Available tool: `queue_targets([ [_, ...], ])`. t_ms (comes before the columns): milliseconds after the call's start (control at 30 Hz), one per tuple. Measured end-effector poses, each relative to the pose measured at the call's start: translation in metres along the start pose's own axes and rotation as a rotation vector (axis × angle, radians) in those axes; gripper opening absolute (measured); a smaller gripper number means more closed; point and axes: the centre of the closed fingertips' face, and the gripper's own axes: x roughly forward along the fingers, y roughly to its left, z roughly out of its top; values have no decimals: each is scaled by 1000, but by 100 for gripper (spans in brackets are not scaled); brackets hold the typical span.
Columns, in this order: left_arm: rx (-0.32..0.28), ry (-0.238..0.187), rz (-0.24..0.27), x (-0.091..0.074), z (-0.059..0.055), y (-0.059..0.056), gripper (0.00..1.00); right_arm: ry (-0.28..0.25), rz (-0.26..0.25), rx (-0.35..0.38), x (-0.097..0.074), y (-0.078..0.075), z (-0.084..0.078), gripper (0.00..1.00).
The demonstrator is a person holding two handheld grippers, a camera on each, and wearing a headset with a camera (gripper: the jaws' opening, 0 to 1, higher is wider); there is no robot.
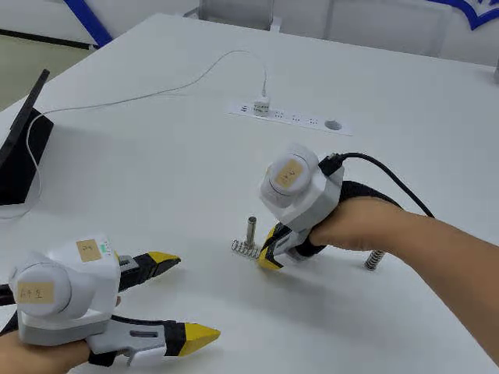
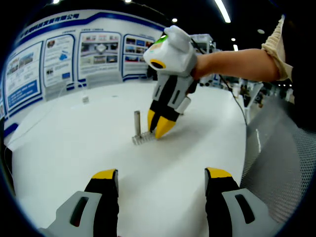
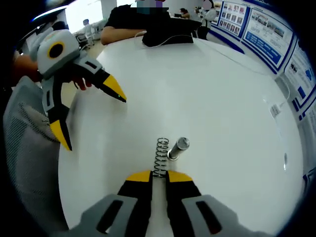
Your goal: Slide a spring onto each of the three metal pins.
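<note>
While the right gripper (image 1: 270, 257) angles down to the white tabletop (image 1: 156, 171), its yellow-tipped jaws sit pressed almost together, pinching the near end of a small silver coiled wire spring (image 1: 245, 249). The spring lies flat on its side on the table, not on a pin. Its far end is just beside the base of a short grey metal pin (image 1: 251, 230), which stands upright; whether the two touch can't be told. In the right gripper view the spring (image 3: 160, 154) runs straight out from the tips w/ the pin (image 3: 177, 147) close on its right.

The left gripper (image 1: 183, 300) is held low at the near-left edge of the head view, well apart from the pin. Its jaws are spread wide w/ nothing between them. Its own view looks across the table at the right gripper (image 2: 160, 127), spring (image 2: 143, 138) and pin (image 2: 137, 122).

A second coil spring (image 1: 374, 259) stands on the table just beyond the right hand (image 1: 359, 226); can't tell if a pin sits inside it. Further back lie a white power strip (image 1: 288, 117) w/ a thin white cable (image 1: 156, 93) plugged in, and at the far left a black slanted stand (image 1: 19, 148).
</note>
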Motion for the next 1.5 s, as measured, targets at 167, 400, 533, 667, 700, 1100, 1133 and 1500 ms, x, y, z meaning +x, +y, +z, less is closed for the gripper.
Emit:
queue_targets([
  [167,0,-2,2,-1,0,1,72,2,-1,-5,-3,0,1,12],
  [400,0,-5,2,-1,1,0,72,1,-5,-11,-7,-1,4,12],
  [533,2,-6,1,0,1,1,72,3,-5,-14,-9,-1,4,12],
  [667,2,-9,2,-1,3,1,72,3,-8,-16,-12,-1,5,12],
  [700,2,-10,2,-1,3,1,72,3,-9,-17,-12,-1,5,12],
  [1100,2,-13,3,-1,3,1,72,8,-13,-33,-17,-1,8,12],
  [1133,2,-13,3,-1,3,0,72,8,-13,-34,-18,-1,9,12],
  [1500,3,-13,1,0,4,1,72,17,-14,-42,-22,-2,8,12],
])
